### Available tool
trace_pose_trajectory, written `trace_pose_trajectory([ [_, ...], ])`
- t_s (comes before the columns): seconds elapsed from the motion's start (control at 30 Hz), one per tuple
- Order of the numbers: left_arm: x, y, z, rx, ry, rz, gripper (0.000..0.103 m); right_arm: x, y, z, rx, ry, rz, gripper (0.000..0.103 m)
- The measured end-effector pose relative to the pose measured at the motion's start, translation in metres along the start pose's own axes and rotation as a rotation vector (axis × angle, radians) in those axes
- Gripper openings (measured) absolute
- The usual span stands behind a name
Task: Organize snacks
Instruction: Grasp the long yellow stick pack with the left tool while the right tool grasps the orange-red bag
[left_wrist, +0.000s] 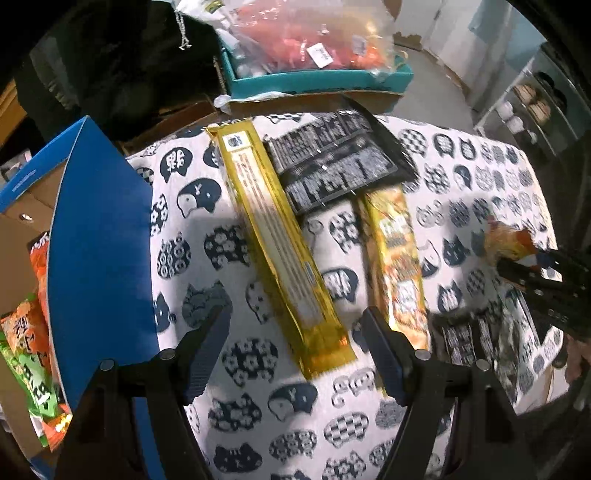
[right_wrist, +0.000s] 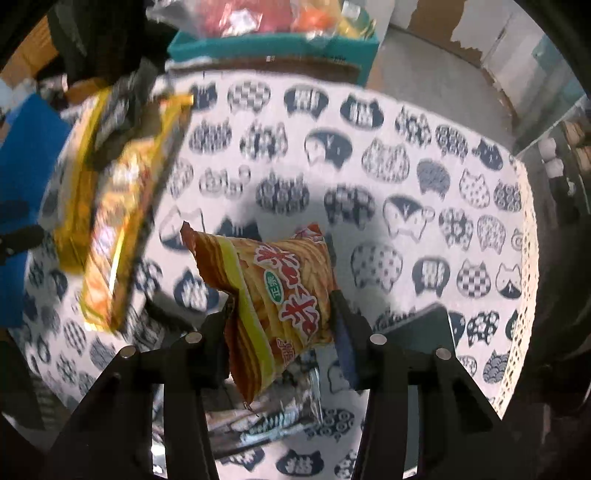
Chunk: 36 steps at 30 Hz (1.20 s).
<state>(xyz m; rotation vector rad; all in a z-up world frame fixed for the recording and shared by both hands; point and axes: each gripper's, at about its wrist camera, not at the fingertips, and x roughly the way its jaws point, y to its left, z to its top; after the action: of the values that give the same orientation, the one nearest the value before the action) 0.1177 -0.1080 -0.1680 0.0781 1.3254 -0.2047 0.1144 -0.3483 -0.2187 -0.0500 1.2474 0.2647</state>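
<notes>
We clamp the orange snack bag (right_wrist: 284, 295) in our right gripper (right_wrist: 280, 325), lifted above the cat-print table (right_wrist: 424, 155) near its right edge. Our left gripper (left_wrist: 295, 343) hangs spread, holding nothing, over the gold pkg (left_wrist: 280, 243). Blue-flapped box (left_wrist: 99, 236) w/ more snacks sits off the table's left edge.

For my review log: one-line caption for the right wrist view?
Right gripper clamps an orange snack bag above the cat-print tablecloth.
</notes>
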Motion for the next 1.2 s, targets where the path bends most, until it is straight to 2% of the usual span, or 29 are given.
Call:
trace_pose_trajectory([
  [0.3, 0.021, 0.005, 0.022, -0.054, 0.015, 0.025, 0.076, -0.002, 0.007, 0.030, -0.015, -0.059, 0.037, 0.044],
  [0.47, 0.034, 0.002, 0.029, -0.040, 0.031, 0.062, 0.076, 0.006, 0.019, 0.020, -0.040, -0.070, 0.033, 0.044],
  [0.63, 0.042, 0.005, 0.033, -0.039, 0.020, 0.068, 0.075, 0.008, 0.023, 0.025, -0.041, -0.061, 0.046, 0.044],
  [0.7, 0.044, 0.007, 0.034, -0.040, 0.011, 0.063, 0.064, 0.010, 0.024, 0.030, -0.043, -0.060, 0.054, 0.044],
  [0.73, 0.045, 0.008, 0.034, -0.040, 0.012, 0.060, 0.053, 0.010, 0.023, 0.031, -0.044, -0.060, 0.056, 0.044],
  [0.87, 0.044, 0.007, 0.031, -0.020, -0.012, 0.039, 0.039, 0.011, 0.026, 0.034, -0.049, -0.061, 0.062, 0.044],
  [1.03, 0.035, 0.004, 0.024, 0.020, -0.038, 0.068, 0.031, 0.007, 0.033, 0.036, -0.061, -0.075, 0.066, 0.044],
  [1.2, 0.026, 0.008, 0.015, 0.015, -0.052, 0.072, 0.029, -0.005, 0.040, 0.036, -0.073, -0.094, 0.068, 0.044],
])
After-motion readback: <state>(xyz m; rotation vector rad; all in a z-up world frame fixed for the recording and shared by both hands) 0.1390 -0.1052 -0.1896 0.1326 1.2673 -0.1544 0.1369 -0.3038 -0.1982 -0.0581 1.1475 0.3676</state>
